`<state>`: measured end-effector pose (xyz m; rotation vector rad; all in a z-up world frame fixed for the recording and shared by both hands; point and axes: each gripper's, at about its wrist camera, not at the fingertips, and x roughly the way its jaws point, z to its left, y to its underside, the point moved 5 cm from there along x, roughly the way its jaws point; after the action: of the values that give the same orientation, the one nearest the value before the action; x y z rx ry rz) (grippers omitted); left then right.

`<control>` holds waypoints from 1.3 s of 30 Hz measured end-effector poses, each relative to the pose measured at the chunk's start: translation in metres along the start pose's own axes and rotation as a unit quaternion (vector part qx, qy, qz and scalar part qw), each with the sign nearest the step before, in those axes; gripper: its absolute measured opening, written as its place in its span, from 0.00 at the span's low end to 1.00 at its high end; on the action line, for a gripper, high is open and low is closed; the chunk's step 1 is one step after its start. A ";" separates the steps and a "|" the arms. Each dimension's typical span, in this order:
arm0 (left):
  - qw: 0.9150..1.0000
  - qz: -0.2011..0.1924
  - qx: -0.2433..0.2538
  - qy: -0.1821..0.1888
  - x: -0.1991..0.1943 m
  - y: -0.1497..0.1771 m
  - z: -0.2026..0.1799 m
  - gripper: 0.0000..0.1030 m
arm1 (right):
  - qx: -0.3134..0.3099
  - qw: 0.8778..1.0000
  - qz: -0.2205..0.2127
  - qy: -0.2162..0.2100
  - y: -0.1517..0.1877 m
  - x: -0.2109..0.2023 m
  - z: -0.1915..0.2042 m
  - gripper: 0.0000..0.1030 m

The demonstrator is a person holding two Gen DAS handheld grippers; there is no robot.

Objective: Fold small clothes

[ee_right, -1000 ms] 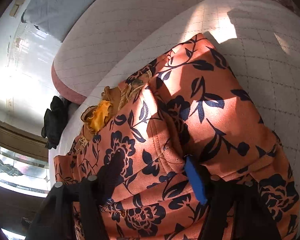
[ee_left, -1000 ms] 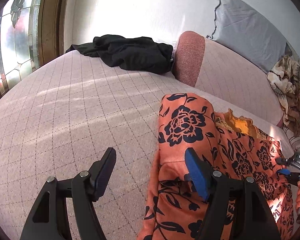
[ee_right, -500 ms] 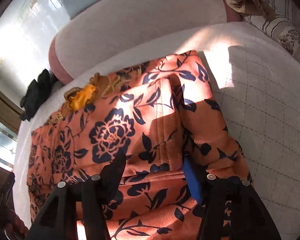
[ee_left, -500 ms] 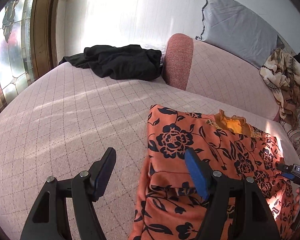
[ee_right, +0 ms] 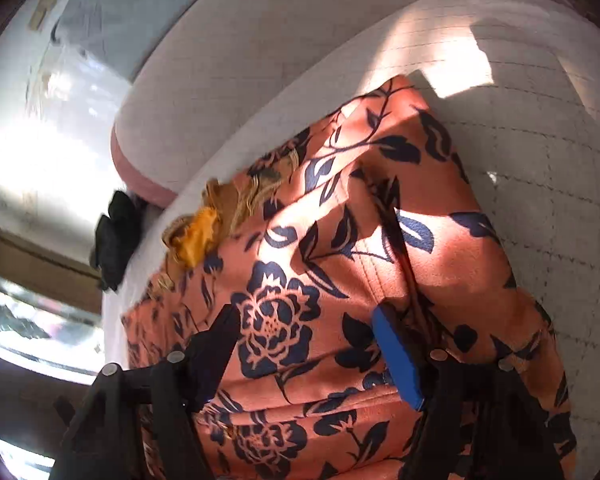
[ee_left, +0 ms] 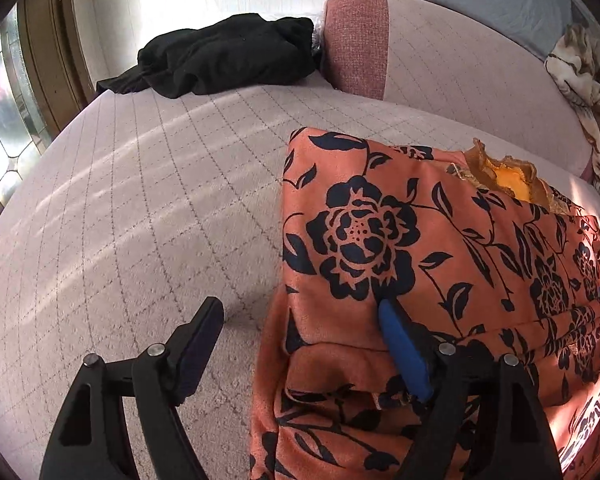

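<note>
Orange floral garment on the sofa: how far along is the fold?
The orange garment with dark blue flowers already lies doubled into a compact block on the pink quilted sofa seat. In hand: nothing; left gripper and right gripper hover open over it. Left: the crumpled black garment looks unfolded.

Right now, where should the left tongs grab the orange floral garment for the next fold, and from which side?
Probably the near left corner of the orange floral garment, where the folded edge stands slightly proud of the pink quilted sofa seat. Come in low from the bare seat on its left; the left tongs already straddle that edge, open. The fabric is layered there, so pinch every layer.
</note>
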<state>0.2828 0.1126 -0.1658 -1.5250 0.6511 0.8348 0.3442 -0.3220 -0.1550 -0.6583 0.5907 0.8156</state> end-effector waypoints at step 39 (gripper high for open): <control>0.986 0.101 -0.073 0.110 -0.171 0.232 0.044 0.84 | 0.029 0.995 0.094 0.025 0.207 -0.223 -0.146 0.77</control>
<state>-0.0088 0.1171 -0.1648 -1.7192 0.9352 0.8897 0.0228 -0.4244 -0.1570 -0.5772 0.7262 0.9564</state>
